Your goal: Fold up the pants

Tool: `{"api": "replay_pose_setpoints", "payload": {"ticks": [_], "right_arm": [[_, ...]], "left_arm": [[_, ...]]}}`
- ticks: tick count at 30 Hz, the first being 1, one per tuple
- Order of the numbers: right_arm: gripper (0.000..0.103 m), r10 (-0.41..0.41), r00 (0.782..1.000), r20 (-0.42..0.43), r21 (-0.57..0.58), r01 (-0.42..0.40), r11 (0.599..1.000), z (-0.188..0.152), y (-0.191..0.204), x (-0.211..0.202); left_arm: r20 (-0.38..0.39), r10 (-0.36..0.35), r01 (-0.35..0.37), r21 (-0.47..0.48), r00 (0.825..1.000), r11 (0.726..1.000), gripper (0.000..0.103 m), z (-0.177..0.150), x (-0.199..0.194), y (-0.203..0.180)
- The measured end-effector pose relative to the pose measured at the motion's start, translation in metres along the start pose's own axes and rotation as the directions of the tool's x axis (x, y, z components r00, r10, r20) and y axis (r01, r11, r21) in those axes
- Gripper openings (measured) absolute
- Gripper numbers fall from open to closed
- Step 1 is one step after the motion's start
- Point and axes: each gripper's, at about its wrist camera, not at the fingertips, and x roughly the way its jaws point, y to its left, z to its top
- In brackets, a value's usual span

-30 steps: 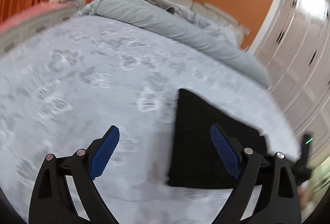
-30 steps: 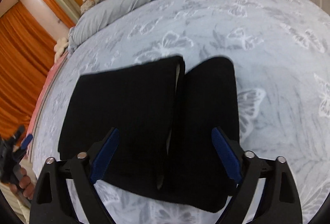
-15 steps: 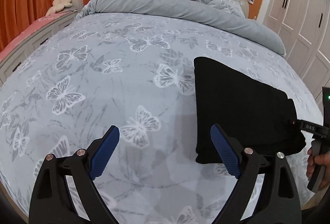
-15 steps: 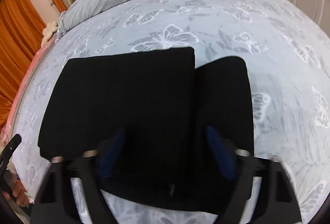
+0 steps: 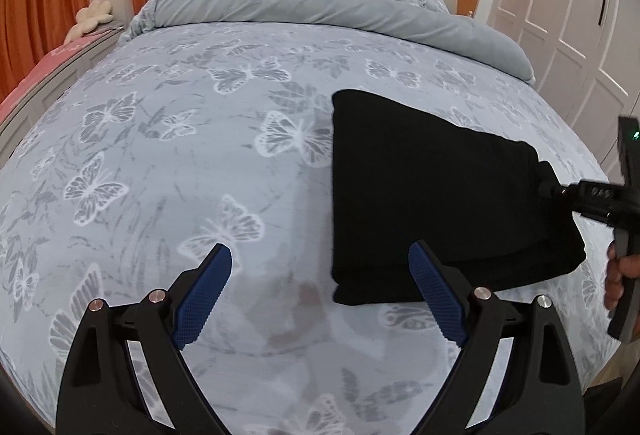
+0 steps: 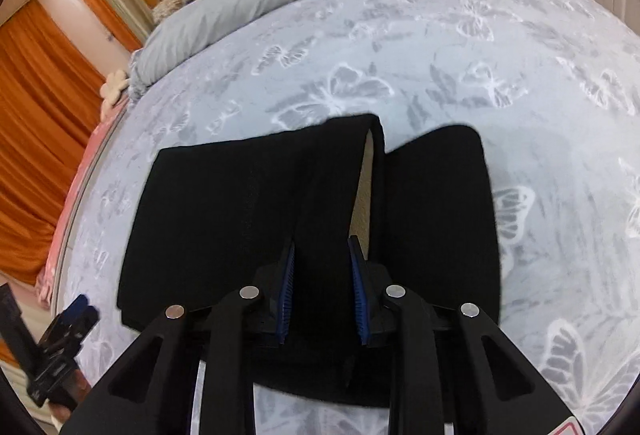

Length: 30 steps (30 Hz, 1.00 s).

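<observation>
Across the lower centre of the right wrist view, the right gripper (image 6: 323,293) has its blue pads (image 6: 287,291) drawn in on a raised band of the black pants (image 6: 224,219), pinching the fabric between them. The pants lie folded on the butterfly-print bedspread (image 6: 520,83), filling the middle of that frame as two dark panels side by side, with a pale sliver showing in the gap between them near the upper middle. At the lower left edge of the same frame the left gripper (image 6: 66,331) appears small and dark, well apart from the cloth. In the left wrist view, the left gripper (image 5: 320,293) sits at the bottom centre with its fingers spread wide and nothing between them, over bare bedspread (image 5: 160,155). The pants (image 5: 432,195) occupy the right half of that frame, a flat black stack, and the right gripper (image 5: 560,193) meets their right-hand edge. A rolled grey duvet (image 5: 320,7) lies across the top of the frame.
</observation>
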Motion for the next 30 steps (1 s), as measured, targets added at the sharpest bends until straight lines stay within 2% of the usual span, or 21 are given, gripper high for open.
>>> {"api": "replay_pose_setpoints", "payload": {"ticks": [1, 2, 3, 6, 8, 9, 10, 11, 13, 14, 16, 18, 21, 22, 23, 24, 25, 27, 28, 29, 30], "right_arm": [[0.032, -0.009, 1.000, -0.010, -0.006, 0.009, 1.000, -0.001, 0.000, -0.003], [0.052, -0.026, 0.998, -0.056, -0.007, 0.026, 1.000, -0.006, -0.003, -0.003], [0.056, -0.028, 0.996, -0.086, 0.001, 0.028, 1.000, -0.011, -0.008, -0.002], [0.058, -0.001, 0.994, -0.109, 0.035, 0.005, 0.999, -0.024, -0.020, 0.002], [0.078, 0.032, 0.993, -0.118, 0.030, -0.028, 0.999, -0.023, -0.019, 0.011], [0.078, 0.047, 0.992, -0.116, 0.026, -0.044, 0.999, -0.023, -0.017, 0.016], [0.067, 0.028, 0.995, -0.101, -0.005, -0.029, 1.000, -0.023, -0.010, 0.020], [0.034, 0.021, 0.995, -0.095, -0.037, -0.024, 0.999, -0.022, -0.004, 0.022], [0.019, 0.050, 0.995, -0.081, -0.024, -0.052, 0.998, -0.014, 0.001, 0.014], [0.017, 0.069, 0.995, -0.066, -0.028, -0.071, 0.997, -0.011, 0.003, 0.005], [0.015, 0.101, 0.995, -0.004, -0.053, -0.102, 0.993, -0.006, 0.008, -0.027], [0.013, 0.095, 0.995, 0.042, -0.074, -0.092, 0.993, -0.009, 0.003, -0.054], [0.016, -0.039, 0.998, 0.043, -0.037, 0.040, 0.999, -0.014, -0.035, -0.049], [0.028, -0.071, 0.997, -0.001, -0.005, 0.071, 0.997, -0.018, -0.049, -0.034], [0.032, -0.044, 0.996, -0.084, 0.039, 0.047, 0.998, -0.020, -0.067, -0.012], [0.032, 0.014, 0.997, -0.076, 0.095, -0.007, 0.995, -0.020, -0.077, -0.013], [0.032, 0.034, 0.998, -0.060, 0.120, -0.026, 0.992, -0.018, -0.079, -0.022], [0.034, -0.002, 0.999, 0.055, 0.024, 0.001, 1.000, -0.021, -0.067, -0.065], [0.042, -0.023, 0.996, 0.082, -0.024, 0.025, 0.999, -0.026, -0.063, -0.077], [0.044, -0.070, 0.994, 0.088, -0.081, 0.077, 0.994, -0.035, -0.062, -0.087], [0.044, -0.088, 0.993, 0.074, -0.108, 0.096, 0.989, -0.043, -0.063, -0.088]], "left_arm": [[0.000, -0.003, 0.003, 0.004, 1.000, 1.000, 0.088, 0.000, 0.000, -0.002], [0.001, -0.006, 0.006, 0.010, 1.000, 1.000, 0.088, 0.000, 0.000, -0.005], [0.003, -0.009, 0.009, 0.013, 1.000, 1.000, 0.088, 0.000, -0.001, -0.007], [0.008, -0.014, 0.014, 0.017, 1.000, 1.000, 0.089, 0.001, -0.001, -0.011], [0.005, -0.019, 0.019, 0.013, 1.000, 1.000, 0.089, 0.002, 0.001, -0.013], [0.001, -0.022, 0.022, 0.009, 1.000, 1.000, 0.089, 0.002, 0.003, -0.014], [-0.003, -0.025, 0.025, 0.005, 1.000, 1.000, 0.089, 0.002, 0.005, -0.015], [-0.005, -0.028, 0.028, -0.002, 1.000, 1.000, 0.089, 0.002, 0.006, -0.016], [-0.003, -0.029, 0.029, -0.010, 1.000, 1.000, 0.089, 0.003, 0.008, -0.019], [0.000, -0.027, 0.027, -0.012, 1.000, 1.000, 0.089, 0.004, 0.008, -0.021], [0.007, -0.038, 0.038, -0.014, 0.999, 0.999, 0.089, 0.005, 0.005, -0.023], [0.014, -0.077, 0.077, -0.022, 0.997, 0.997, 0.089, 0.005, 0.001, -0.025], [-0.006, -0.132, 0.132, -0.022, 0.991, 0.991, 0.091, 0.004, 0.005, -0.031], [-0.019, -0.140, 0.140, -0.020, 0.990, 0.990, 0.091, 0.002, 0.010, -0.034], [-0.037, -0.140, 0.140, -0.014, 0.989, 0.990, 0.091, 0.001, 0.016, -0.038], [-0.048, -0.134, 0.134, -0.010, 0.990, 0.991, 0.091, 0.001, 0.020, -0.041], [-0.057, -0.126, 0.126, -0.005, 0.990, 0.992, 0.091, 0.000, 0.023, -0.044], [-0.050, -0.121, 0.121, -0.004, 0.991, 0.993, 0.091, 0.000, 0.022, -0.047], [-0.040, -0.131, 0.131, -0.008, 0.991, 0.991, 0.091, 0.001, 0.020, -0.047], [-0.028, -0.144, 0.144, -0.010, 0.989, 0.990, 0.091, 0.002, 0.017, -0.046], [-0.020, -0.145, 0.145, -0.006, 0.989, 0.989, 0.091, 0.003, 0.015, -0.046]]}}
